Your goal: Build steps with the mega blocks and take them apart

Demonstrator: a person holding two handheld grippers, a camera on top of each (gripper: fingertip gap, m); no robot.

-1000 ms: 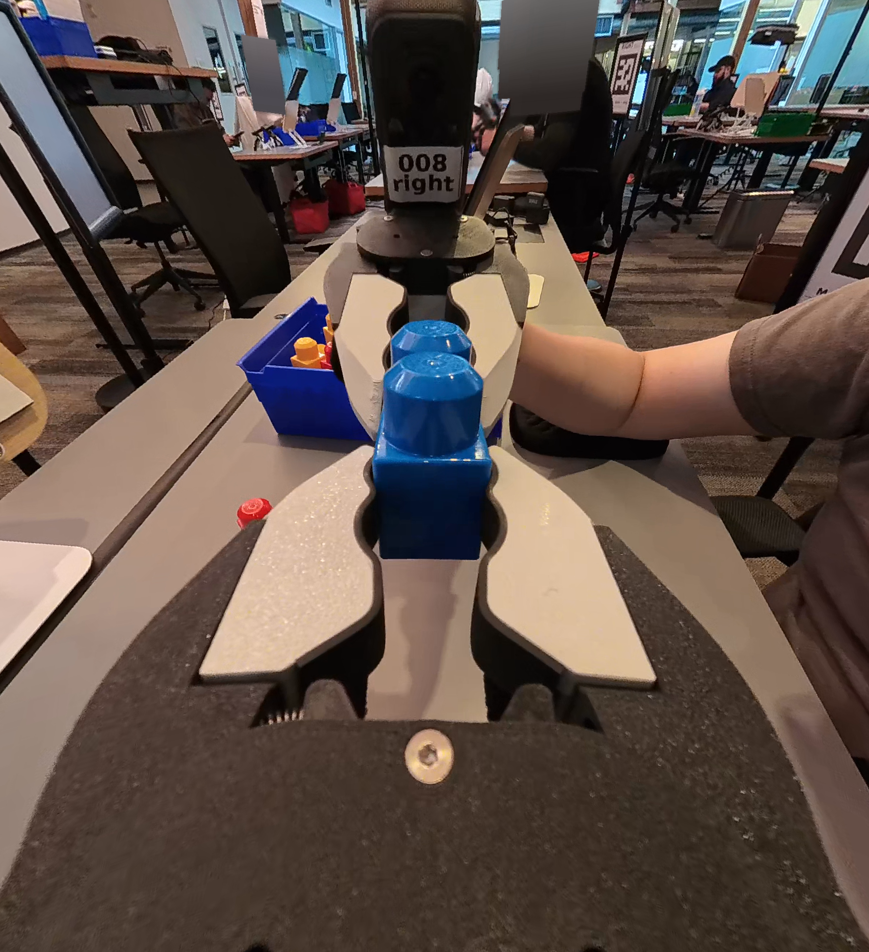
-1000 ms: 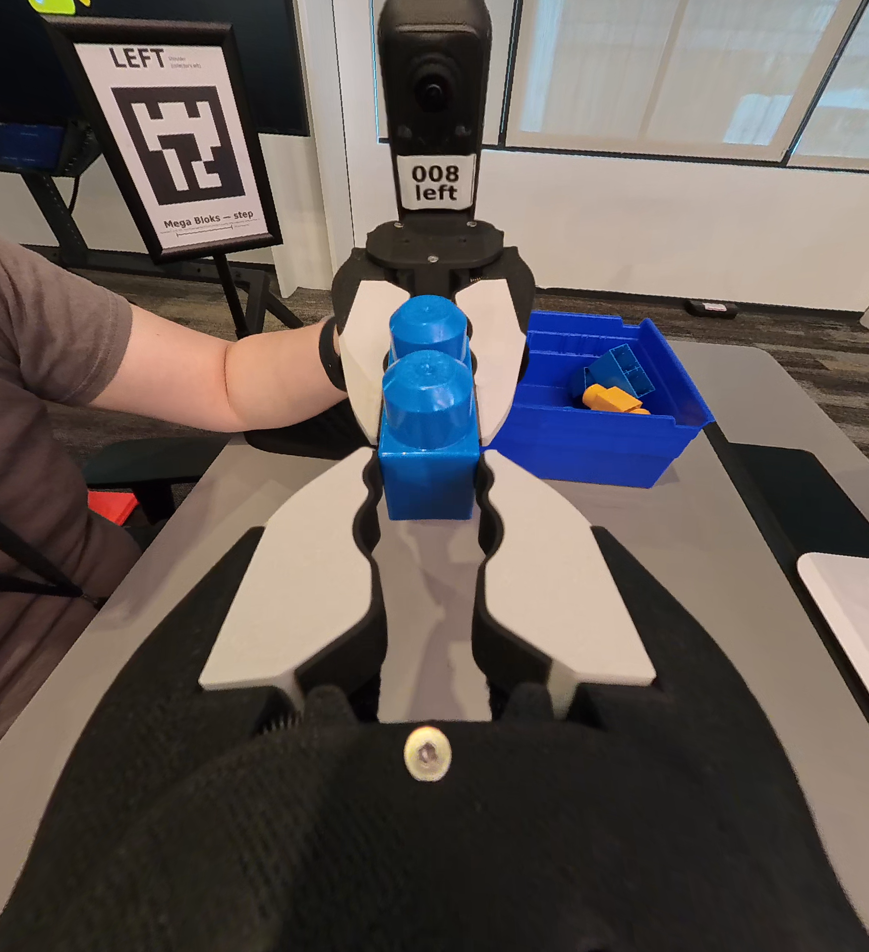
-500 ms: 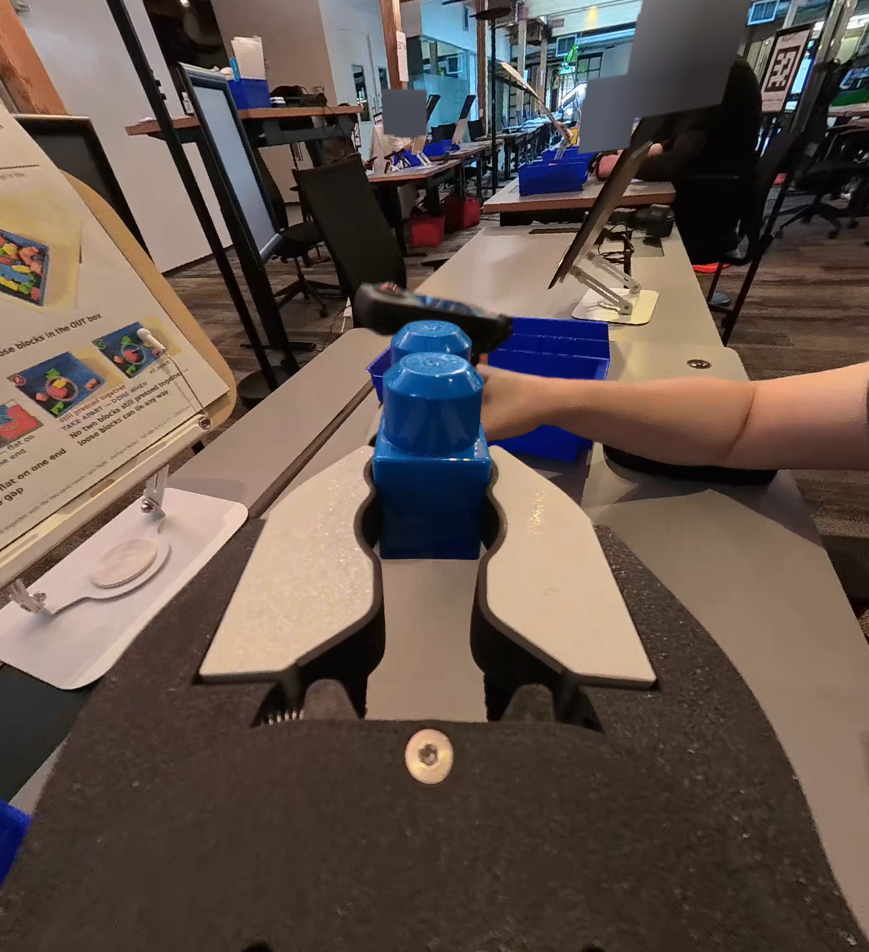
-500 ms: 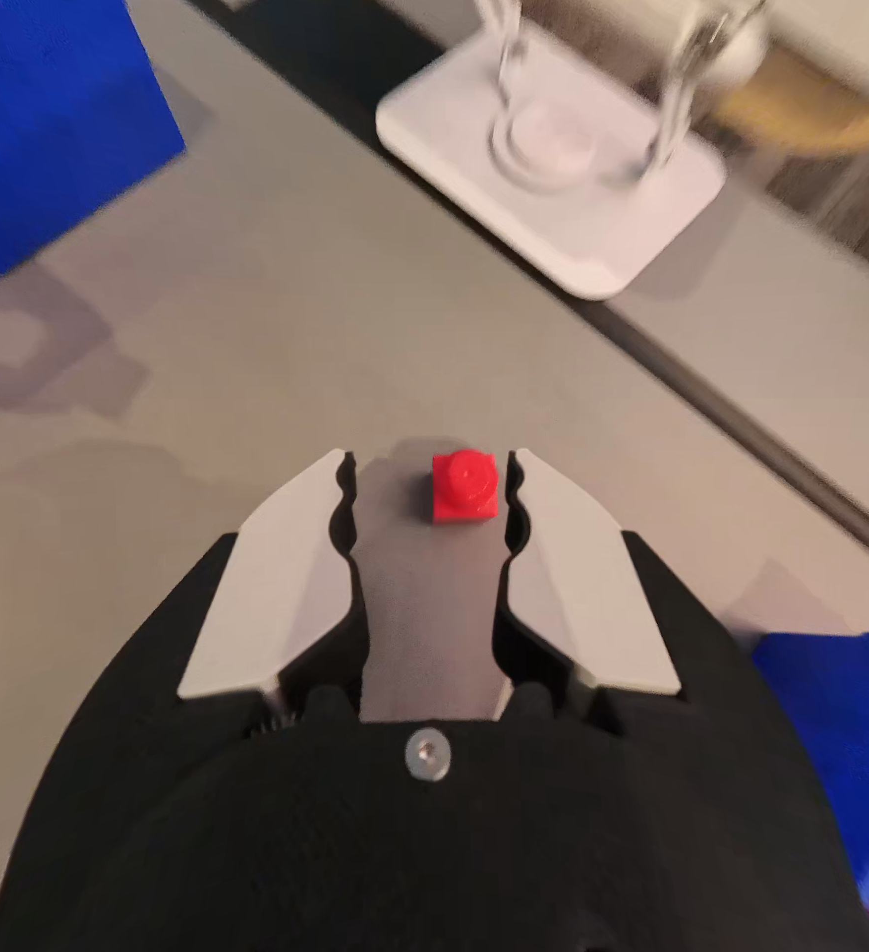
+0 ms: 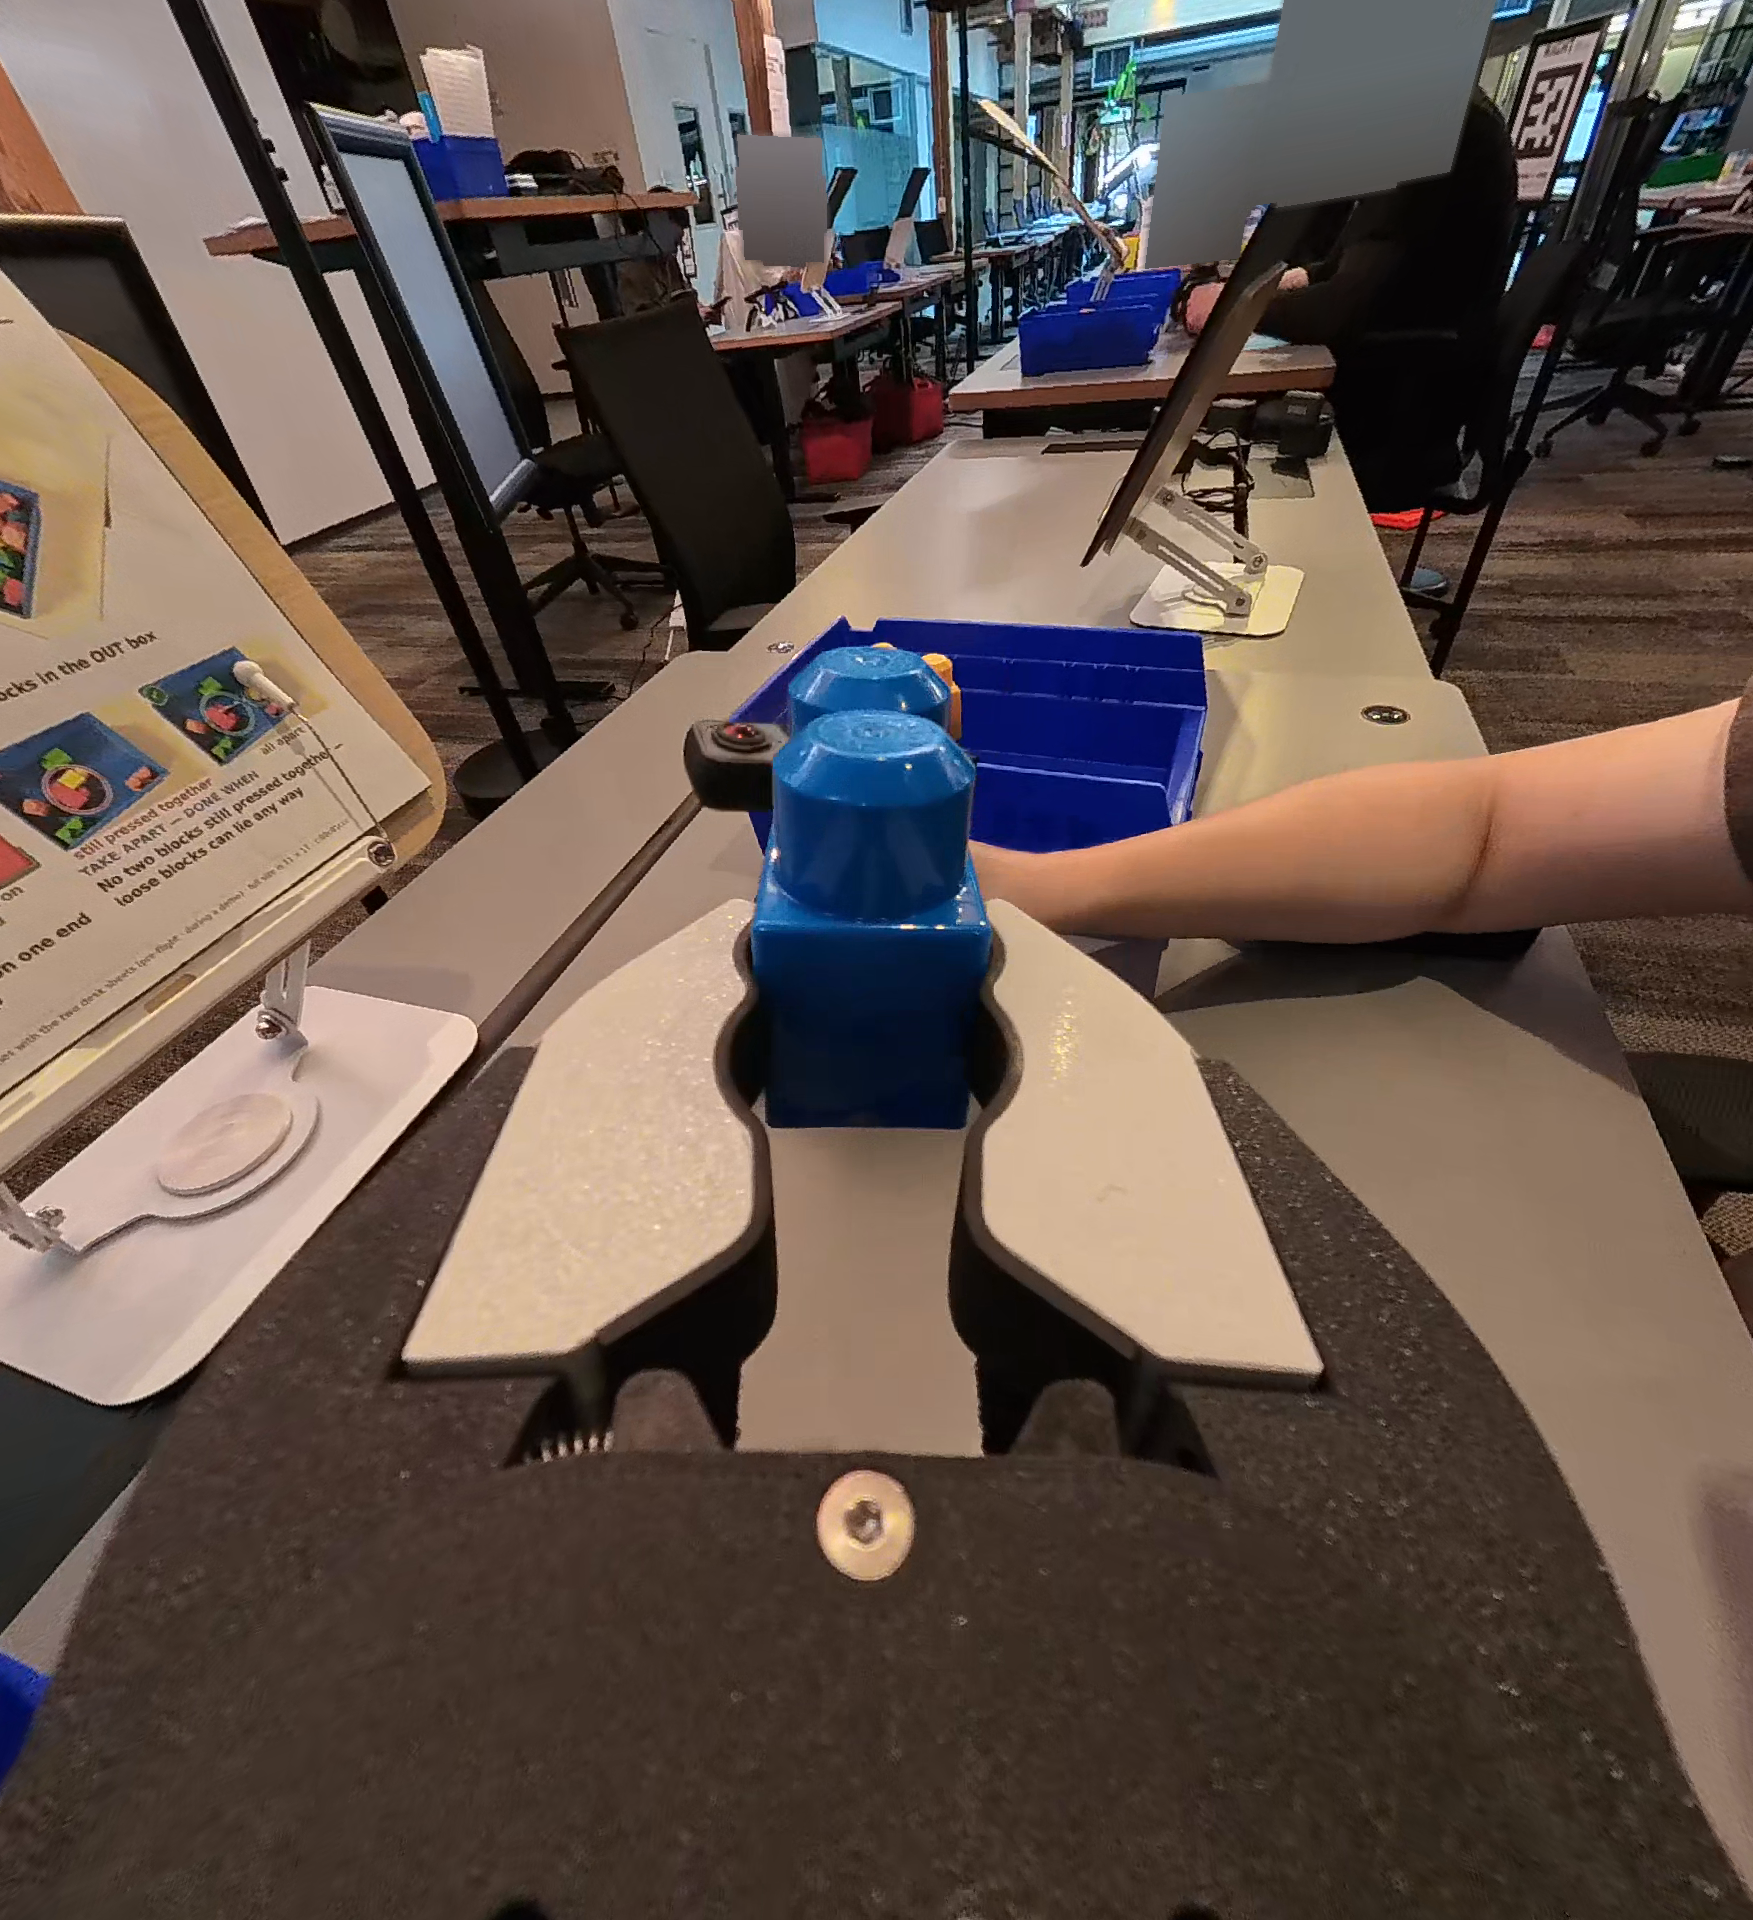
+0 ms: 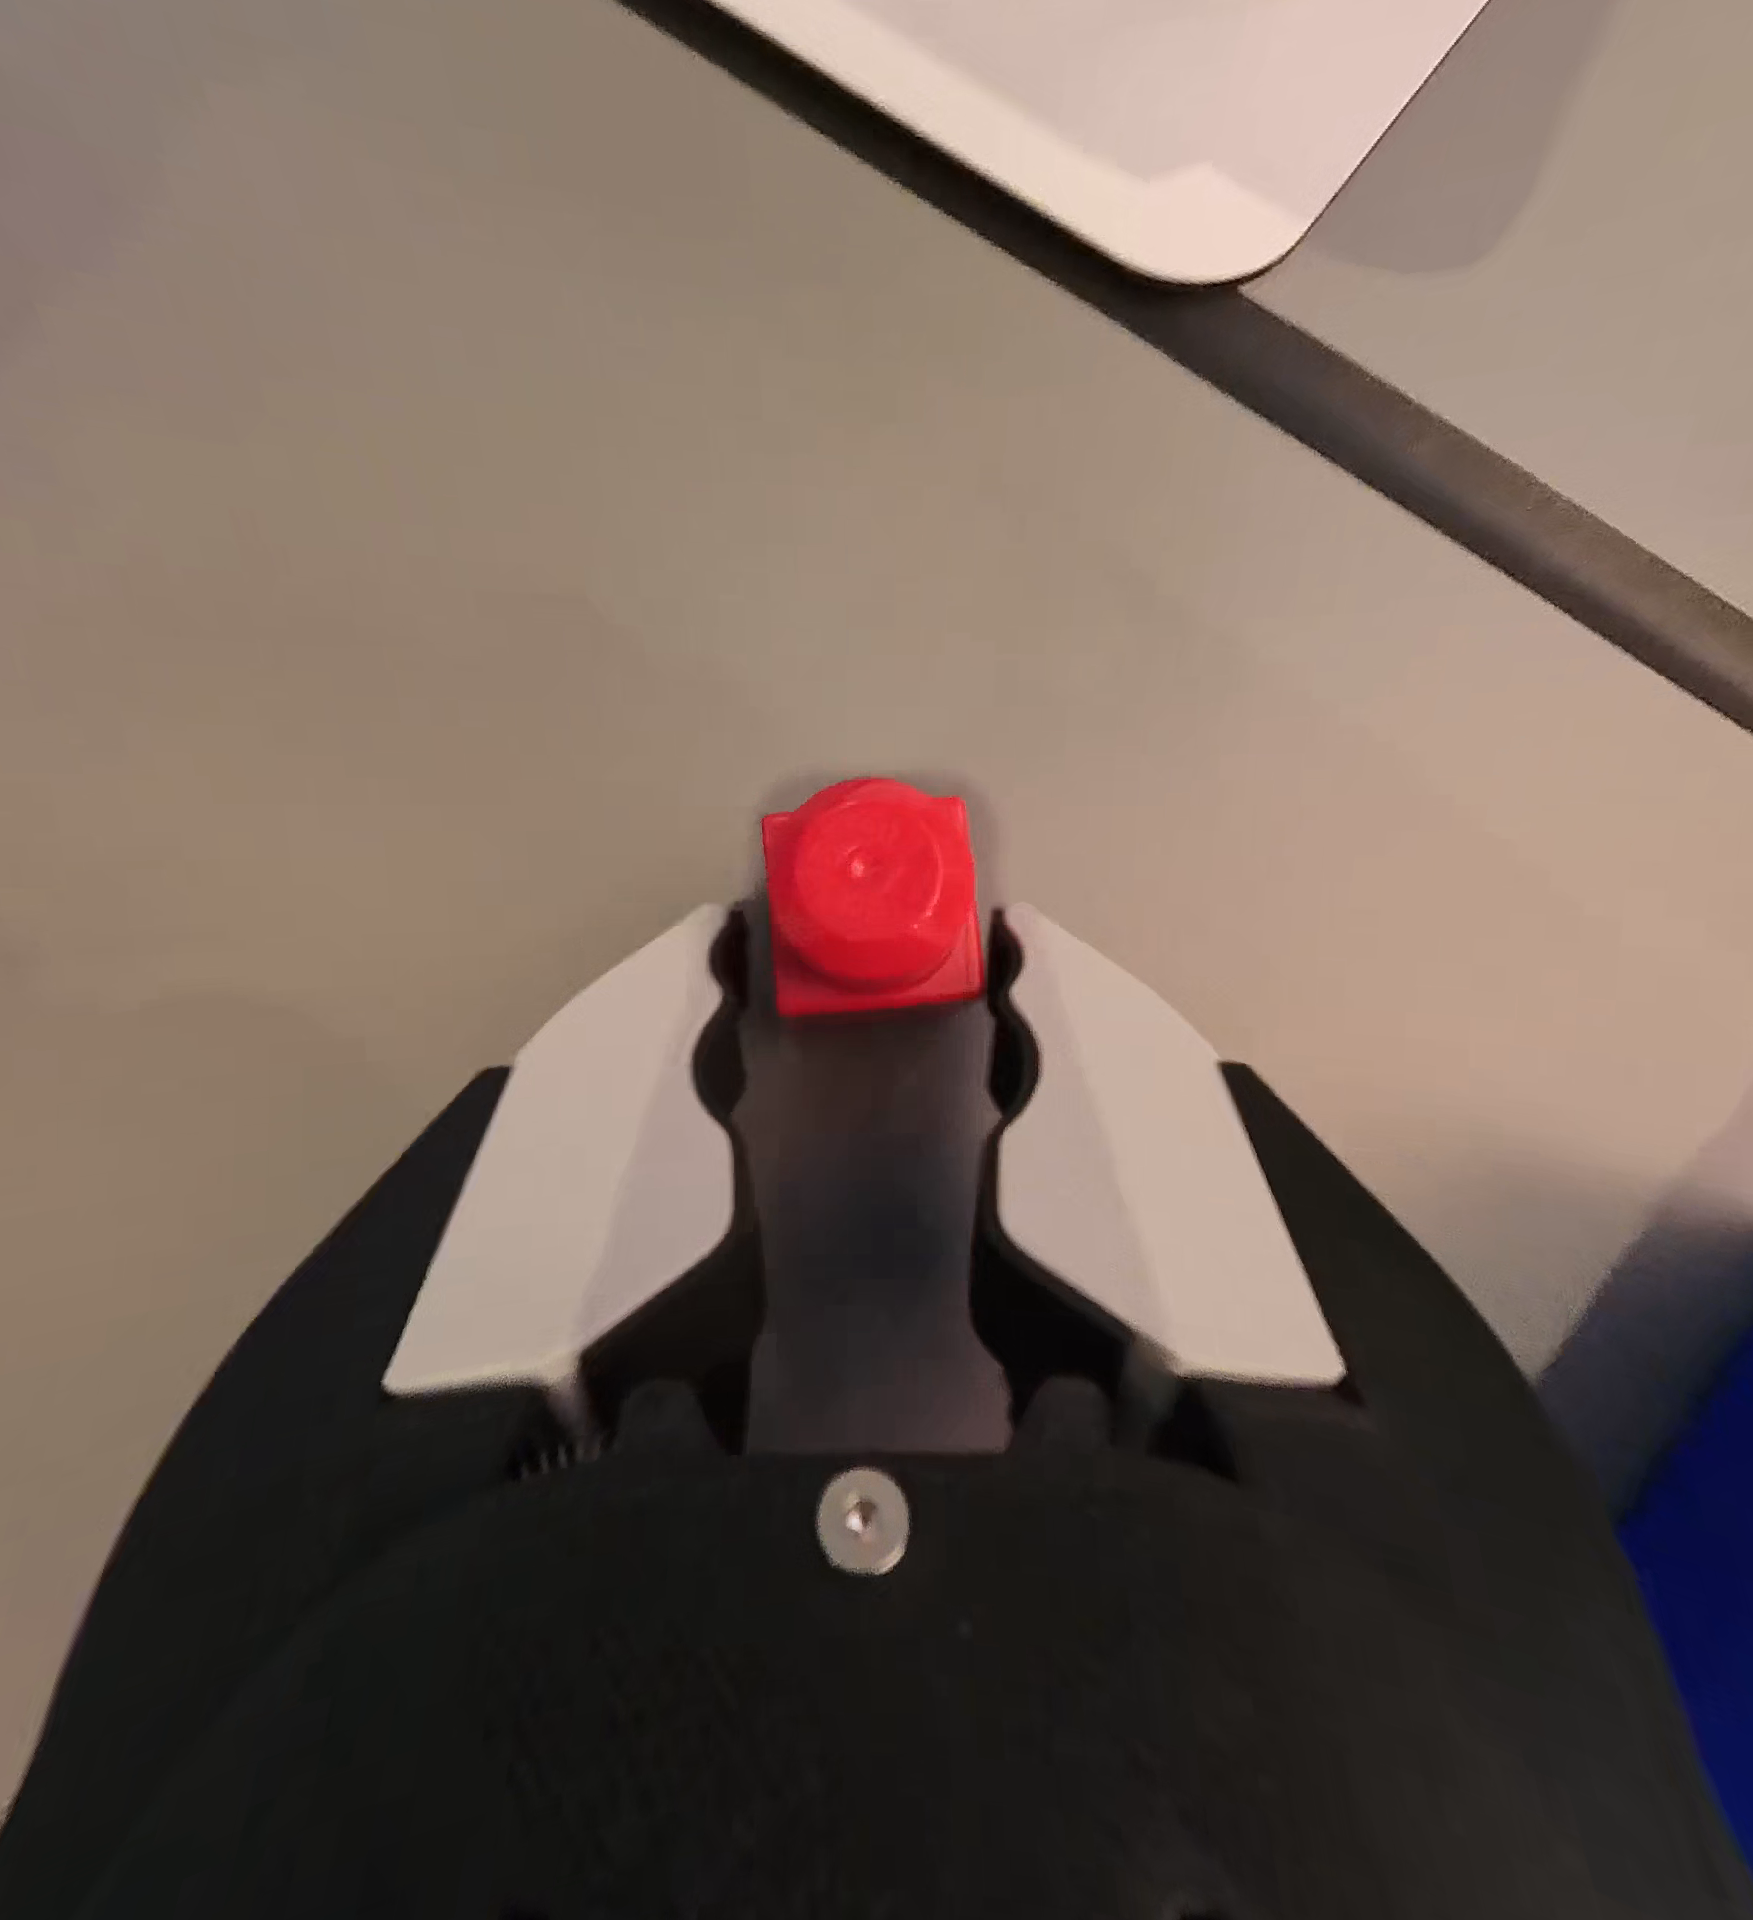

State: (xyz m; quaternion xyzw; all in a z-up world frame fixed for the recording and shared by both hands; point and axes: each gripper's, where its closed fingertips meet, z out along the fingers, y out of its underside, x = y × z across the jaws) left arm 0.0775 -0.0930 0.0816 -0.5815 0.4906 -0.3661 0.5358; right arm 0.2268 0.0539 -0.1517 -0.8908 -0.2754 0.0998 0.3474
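Two-stud blue block (image 5: 867,997) held upright; small red block (image 6: 872,914) on table.

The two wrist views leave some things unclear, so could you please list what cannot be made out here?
- Left wrist view: the right gripper is hidden behind the blue block.
- Left wrist view: the blue bin contents are mostly blocked by that block.
- Right wrist view: motion blur leaves it unclear whether the right gripper touches the red block.
- Right wrist view: the white plate is cut off by the top edge.

The blue block (image 5: 867,997) hides most of the right tool, only a black bit (image 5: 721,764) pokes out. Blue bin (image 6: 1745,1579) is cut off at the edge and kinda blurry.
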